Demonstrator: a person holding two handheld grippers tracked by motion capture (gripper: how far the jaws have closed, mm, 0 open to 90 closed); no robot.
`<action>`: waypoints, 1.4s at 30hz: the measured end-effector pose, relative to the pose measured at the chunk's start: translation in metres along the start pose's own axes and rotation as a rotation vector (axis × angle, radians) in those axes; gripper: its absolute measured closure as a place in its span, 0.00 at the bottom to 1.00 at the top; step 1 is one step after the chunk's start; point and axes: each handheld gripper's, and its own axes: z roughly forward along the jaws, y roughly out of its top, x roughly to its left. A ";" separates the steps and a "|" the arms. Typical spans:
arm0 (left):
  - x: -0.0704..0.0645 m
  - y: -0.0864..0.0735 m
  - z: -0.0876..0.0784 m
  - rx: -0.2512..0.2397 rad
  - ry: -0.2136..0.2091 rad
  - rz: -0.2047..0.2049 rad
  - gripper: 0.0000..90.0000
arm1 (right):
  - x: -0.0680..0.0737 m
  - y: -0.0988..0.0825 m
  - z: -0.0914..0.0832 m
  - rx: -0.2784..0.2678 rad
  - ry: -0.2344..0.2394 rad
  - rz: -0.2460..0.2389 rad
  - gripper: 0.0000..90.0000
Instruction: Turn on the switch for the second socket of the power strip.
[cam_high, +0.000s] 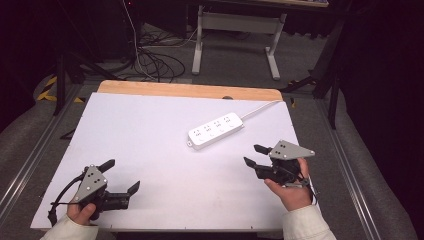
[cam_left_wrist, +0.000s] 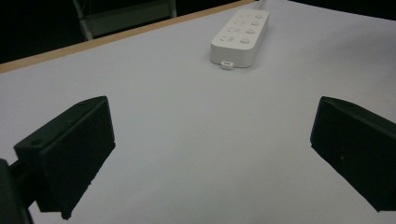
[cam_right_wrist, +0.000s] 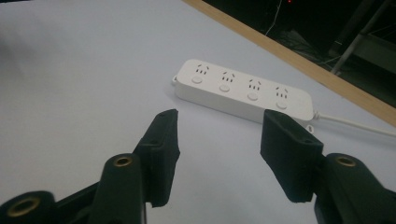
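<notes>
A: Position of the power strip (cam_high: 216, 130)?

B: White, four sockets, each with a round button. It lies flat on the white table (cam_high: 150, 145), set diagonally, toward the far wooden edge (cam_high: 190, 90). Its white cord (cam_high: 260, 109) leaves the far right end and runs off over that edge.

A: Right claw (cam_high: 255, 156)?

B: On the near right side of the power strip, close to it but apart, nothing touching. Held in the person's right hand (cam_high: 292, 192), grey plate on top, jaws pointing toward the strip's near long side. In the right gripper view the strip lies just beyond the jaw tips. Jaws about half apart, nothing between them but bare table.

A: Left claw (cam_high: 121, 176)?

B: Well away from the power strip, on its near left side, low over the table by the near edge. Held in the left hand (cam_high: 80, 212), cable trailing behind. Jaws spread wide, empty. In the left gripper view the strip (cam_left_wrist: 240, 37) sits far ahead, its short end with a small mounting tab facing the camera.

A: Contact anywhere?

B: None seen. The strip lies free.
</notes>
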 end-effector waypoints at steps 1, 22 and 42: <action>0.000 0.000 0.000 -0.001 0.000 -0.001 0.00 | -0.001 0.003 0.000 -0.003 0.004 0.000 0.55; 0.001 -0.001 0.002 0.005 0.006 -0.001 0.00 | -0.028 0.034 0.048 0.070 0.048 0.111 0.93; 0.004 -0.001 0.003 0.015 0.016 0.003 0.00 | -0.045 0.039 0.109 0.066 0.010 0.087 1.00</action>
